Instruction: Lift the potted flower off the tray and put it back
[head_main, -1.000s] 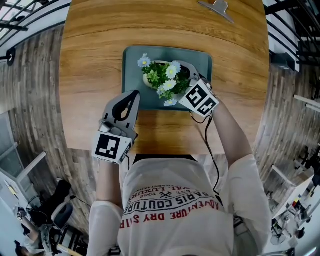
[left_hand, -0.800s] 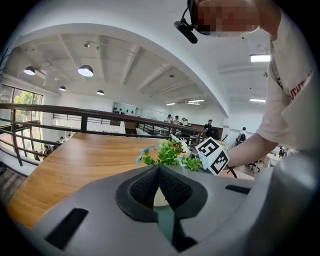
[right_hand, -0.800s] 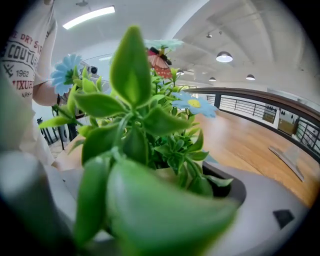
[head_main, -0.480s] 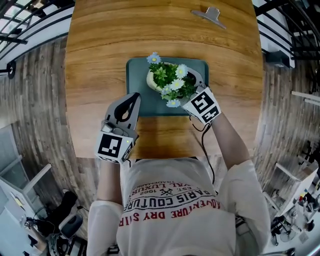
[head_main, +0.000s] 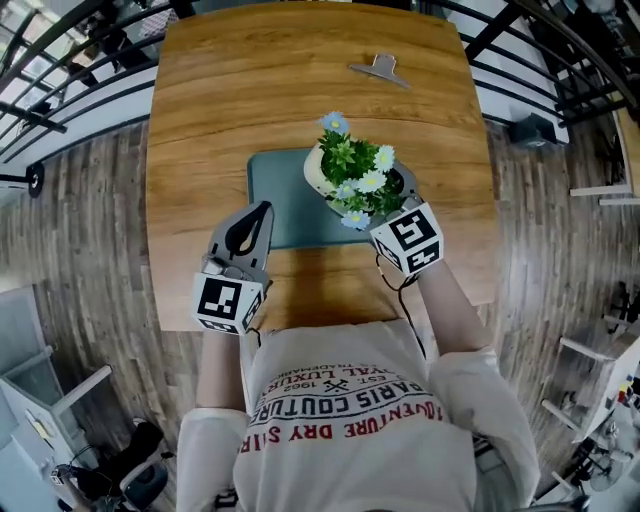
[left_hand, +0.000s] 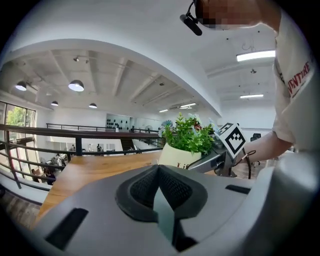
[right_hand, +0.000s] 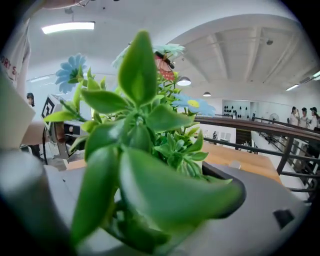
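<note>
Your right tongs (head_main: 393, 193) are pinching the potted flower (head_main: 352, 172) at the near side of its cream pot. In the right gripper view the leaves crowd the gap between the jaws and screen most of the hold. The left gripper view, though, shows the arms of those tongs closed against the pot wall. Your left tongs (head_main: 258, 212) are pressed together on nothing, over the near left part of the tray (head_main: 272, 190), and take no part.

In the head view the pot hangs over the tray's right-hand end and covers its far right corner. From the left gripper view it looks raised above the tabletop (head_main: 230, 90) rather than standing on it (its base is hidden behind the left tongs' body, so this is a reading, not a certainty). On that reading the first half of the job, the lift, is done or very nearly so.

What is left is the return. Carry the pot over the bare middle of the tray and lower it upright until the base sits flat. Then let the right tongs spread and draw away without catching the blooms. A metal clip (head_main: 375, 68) lies well apart at the far side of the tabletop and is no concern.
</note>
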